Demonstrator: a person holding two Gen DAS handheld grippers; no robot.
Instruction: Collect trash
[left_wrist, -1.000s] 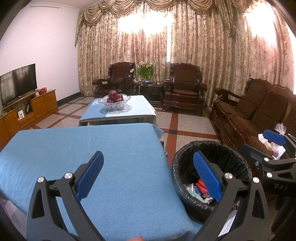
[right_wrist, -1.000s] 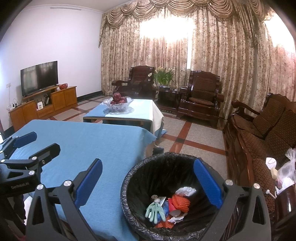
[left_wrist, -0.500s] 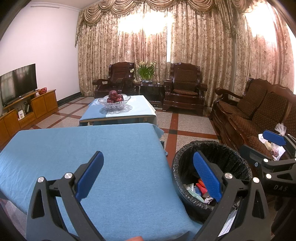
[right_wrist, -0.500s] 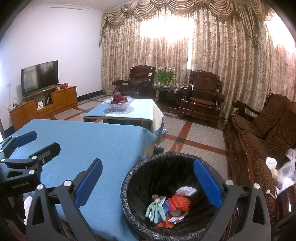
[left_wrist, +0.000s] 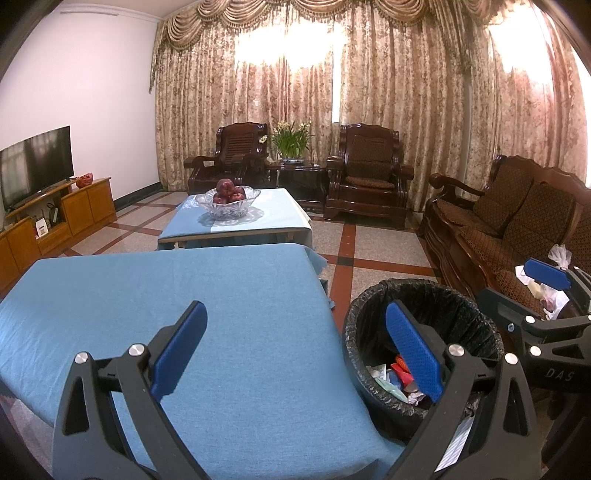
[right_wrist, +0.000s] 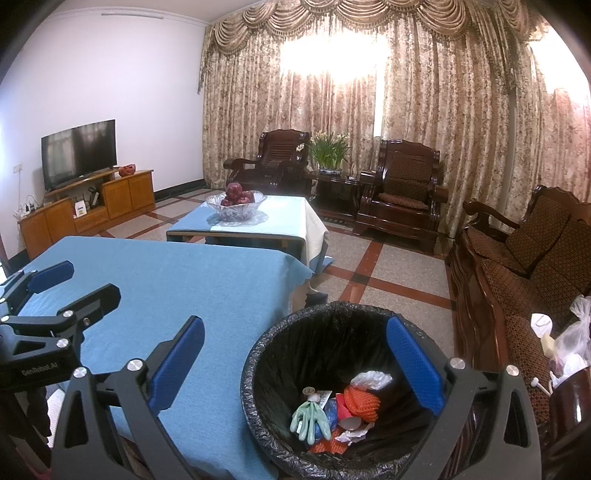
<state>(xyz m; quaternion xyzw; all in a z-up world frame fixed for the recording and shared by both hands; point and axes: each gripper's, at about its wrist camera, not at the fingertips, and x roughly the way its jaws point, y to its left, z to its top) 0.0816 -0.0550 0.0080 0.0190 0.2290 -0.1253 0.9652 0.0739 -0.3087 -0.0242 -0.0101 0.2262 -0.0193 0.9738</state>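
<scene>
Left wrist view: the left gripper (left_wrist: 295, 350) has its blue-padded fingers (left_wrist: 179, 354) spread wide, with nothing between them and nothing touching either pad. The left finger hangs over the blue-clothed surface (left_wrist: 184, 295); the right finger lies in front of the trash bin (left_wrist: 458, 306), which stands on the floor just beside the surface's edge at 4 o'clock. The bin is lined with a black bag and holds mixed trash (left_wrist: 397, 376). At 3 o'clock the right gripper (left_wrist: 546, 288) appears from the side, its fingers likewise parted and empty.

Right wrist view: the right gripper (right_wrist: 295, 362) is held above the trash bin (right_wrist: 280, 336), fingers (right_wrist: 415, 363) opened wide, grasping nothing; the bin's mouth fills the gap between them at 6 o'clock. Inside lie a pale green glove (right_wrist: 308, 419), an orange mesh wad (right_wrist: 360, 400), a white crumpled piece (right_wrist: 371, 378) and other scraps. The left gripper (right_wrist: 70, 284) shows at 9 o'clock over the blue surface (right_wrist: 184, 277), fingers apart. At 12 o'clock a glass fruit bowl (right_wrist: 236, 206) stands on a farther low table (right_wrist: 288, 221); a wooden sofa (right_wrist: 517, 266) runs along 3 o'clock, with a plastic bag (right_wrist: 576, 332) on its seat.
</scene>
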